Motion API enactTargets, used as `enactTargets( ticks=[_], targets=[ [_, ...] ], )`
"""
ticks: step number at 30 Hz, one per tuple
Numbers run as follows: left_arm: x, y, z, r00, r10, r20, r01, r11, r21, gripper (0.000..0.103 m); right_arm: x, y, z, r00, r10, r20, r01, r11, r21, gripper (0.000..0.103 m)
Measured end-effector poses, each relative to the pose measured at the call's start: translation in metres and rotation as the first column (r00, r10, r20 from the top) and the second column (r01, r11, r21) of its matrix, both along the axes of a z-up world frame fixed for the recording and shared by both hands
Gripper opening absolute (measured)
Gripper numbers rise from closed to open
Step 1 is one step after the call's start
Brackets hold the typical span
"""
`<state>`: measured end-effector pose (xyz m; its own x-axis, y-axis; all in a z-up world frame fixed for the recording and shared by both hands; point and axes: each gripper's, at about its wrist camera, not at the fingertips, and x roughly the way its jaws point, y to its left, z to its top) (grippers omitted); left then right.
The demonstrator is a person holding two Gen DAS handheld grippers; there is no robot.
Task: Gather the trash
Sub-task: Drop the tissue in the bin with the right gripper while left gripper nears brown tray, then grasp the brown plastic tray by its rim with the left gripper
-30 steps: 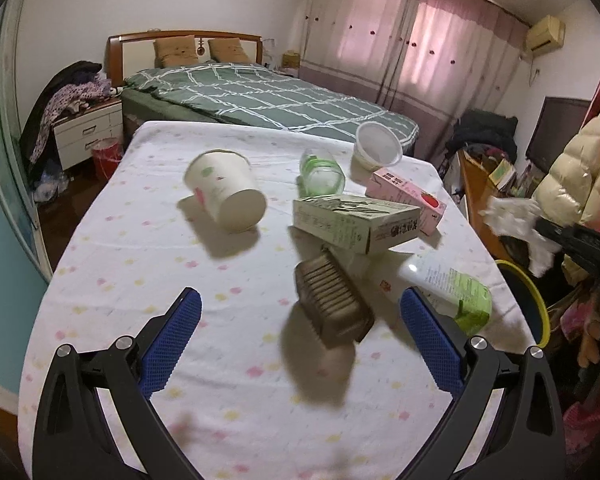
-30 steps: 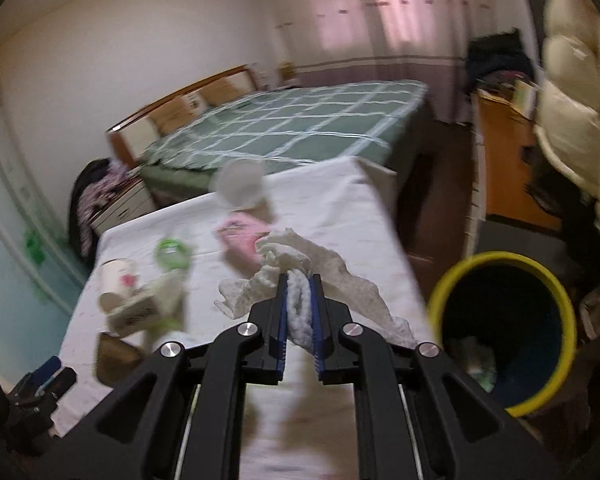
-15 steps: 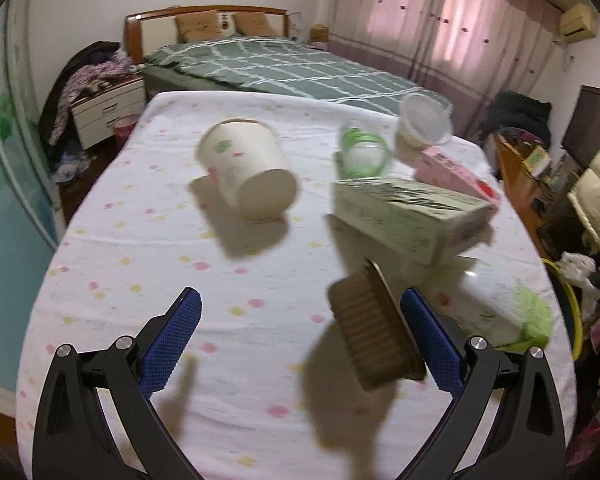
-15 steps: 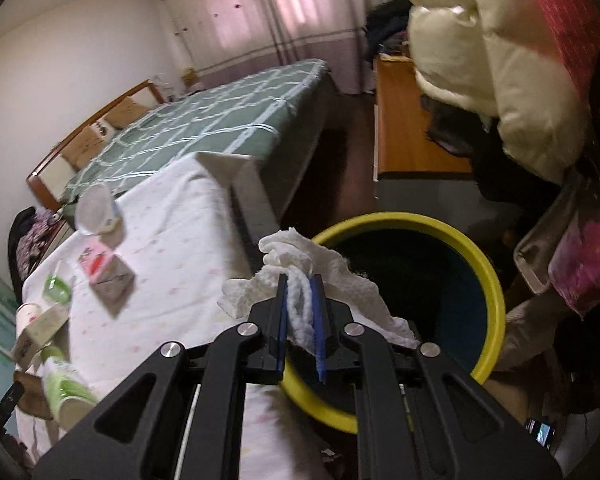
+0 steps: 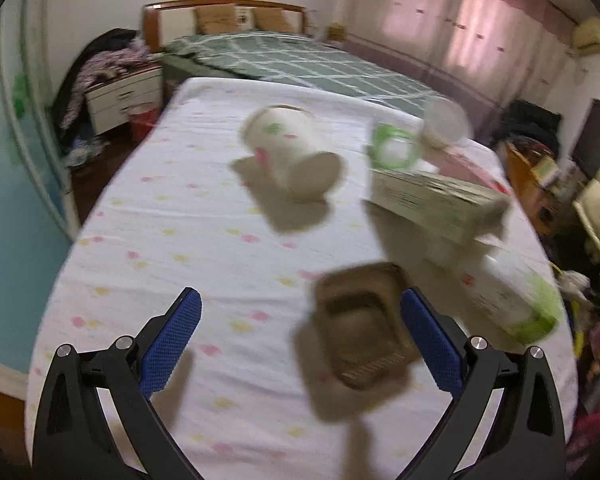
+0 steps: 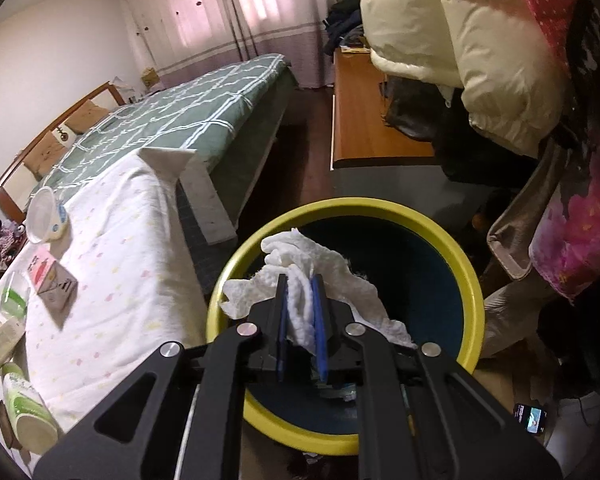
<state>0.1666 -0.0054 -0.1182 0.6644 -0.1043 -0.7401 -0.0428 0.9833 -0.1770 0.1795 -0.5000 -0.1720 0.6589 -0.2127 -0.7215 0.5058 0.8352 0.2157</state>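
Observation:
My right gripper (image 6: 300,284) is shut on a crumpled white tissue (image 6: 320,264) and holds it over the mouth of a yellow-rimmed bin (image 6: 470,276) beside the table. My left gripper (image 5: 298,312) is open and empty, low over the table with a brown paper tray (image 5: 362,328) just inside its right finger. Beyond it lie a tipped white paper cup (image 5: 294,160), a green-white carton (image 5: 432,200), a green-rimmed clear cup (image 5: 394,150), a clear bowl (image 5: 446,124) and a white-green bottle (image 5: 512,304).
The table wears a white dotted cloth (image 5: 172,216). In the right wrist view it carries a bowl (image 6: 46,216), a pink carton (image 6: 52,280) and a bottle (image 6: 24,412). A bed (image 6: 180,108), a wooden desk (image 6: 364,120) and hanging coats (image 6: 480,40) surround the bin.
My right gripper carried the tissue off the table to above the bin. My left gripper moved forward and lower over the table, so the brown tray now lies beside its right finger.

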Motion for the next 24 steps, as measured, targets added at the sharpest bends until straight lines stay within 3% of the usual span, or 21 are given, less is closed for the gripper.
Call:
enactTargets(
  ticks=[2,3,5,11,15,24],
  targets=[
    [-0.002,-0.012,0.001,0.999,-0.035,0.0,0.035,0.999,-0.007,0.098,0.0,-0.002,-0.002,1.0,-0.009,-0.008,0.009,1.0,-0.003,0.021],
    [-0.003,-0.018,0.0,0.999,-0.05,-0.002,0.05,0.999,-0.008,0.098,0.0,-0.002,-0.002,1.0,-0.014,-0.01,0.014,1.0,-0.008,0.034],
    [-0.001,-0.029,-0.002,0.997,-0.07,-0.011,0.07,0.998,-0.003,0.098,-0.002,0.0,-0.001,1.0,-0.022,-0.005,0.022,0.999,-0.027,0.047],
    [0.008,-0.05,-0.017,0.997,-0.051,-0.058,0.054,0.996,0.064,0.098,-0.004,-0.002,-0.001,1.0,-0.019,0.009,0.019,0.999,-0.036,0.051],
    [0.015,-0.049,-0.026,0.996,-0.026,-0.088,0.032,0.997,0.068,0.098,-0.003,-0.003,-0.004,1.0,-0.012,0.009,0.013,1.0,-0.023,0.051],
    [0.024,-0.049,-0.026,0.997,-0.034,-0.063,0.038,0.997,0.071,0.095,0.001,-0.002,-0.007,1.0,0.003,0.009,-0.003,1.0,-0.011,0.051]
  ],
)
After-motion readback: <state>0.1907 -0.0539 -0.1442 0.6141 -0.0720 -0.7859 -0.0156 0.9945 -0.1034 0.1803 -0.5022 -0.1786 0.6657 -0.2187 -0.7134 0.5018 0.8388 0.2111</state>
